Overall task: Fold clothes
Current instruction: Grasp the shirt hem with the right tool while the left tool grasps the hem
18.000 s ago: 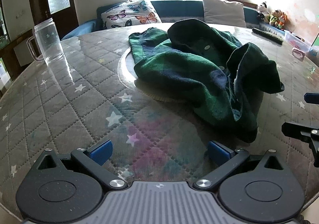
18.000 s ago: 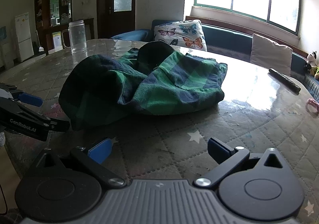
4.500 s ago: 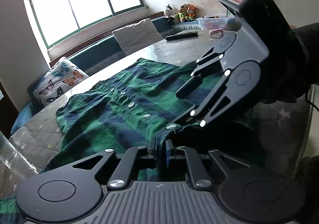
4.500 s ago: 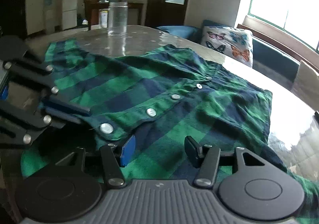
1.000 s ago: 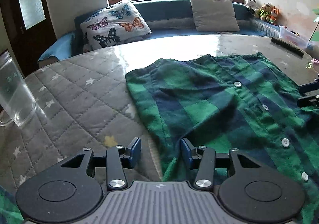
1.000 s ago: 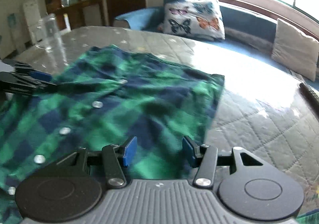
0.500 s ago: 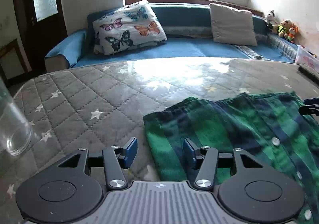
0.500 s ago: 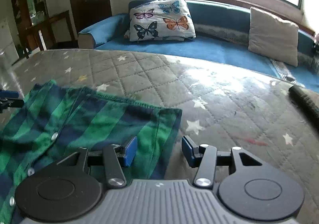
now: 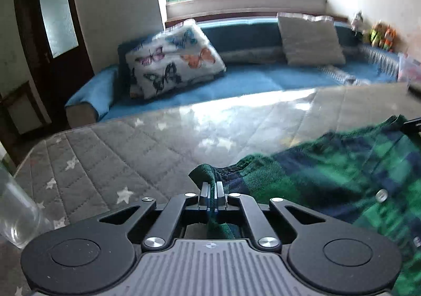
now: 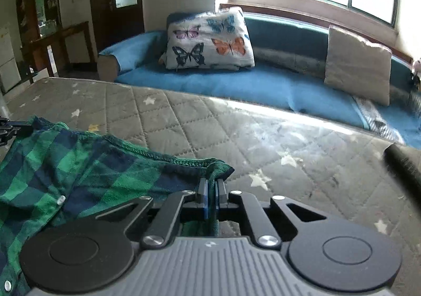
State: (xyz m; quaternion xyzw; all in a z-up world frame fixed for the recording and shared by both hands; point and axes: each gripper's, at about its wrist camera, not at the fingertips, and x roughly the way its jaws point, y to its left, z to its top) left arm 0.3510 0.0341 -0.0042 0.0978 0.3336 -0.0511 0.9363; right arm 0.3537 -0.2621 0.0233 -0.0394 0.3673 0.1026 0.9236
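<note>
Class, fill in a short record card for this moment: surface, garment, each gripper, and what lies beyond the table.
surface: quilted grey star-print table cover
garment: green and navy plaid shirt, lying on the cover, buttons showing
left gripper: shut on a far hem corner of the shirt
right gripper: jaws closing, the other hem corner between them
beyond: blue sofa with butterfly cushion

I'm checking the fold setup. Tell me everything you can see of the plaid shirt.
The plaid shirt is soft green-and-navy checked cloth with white buttons and a stitched hem. It lies spread, front up, on the quilted star-print table cover. The left tool pinches one far hem corner, the right tool the other; both corners bunch up.
</note>
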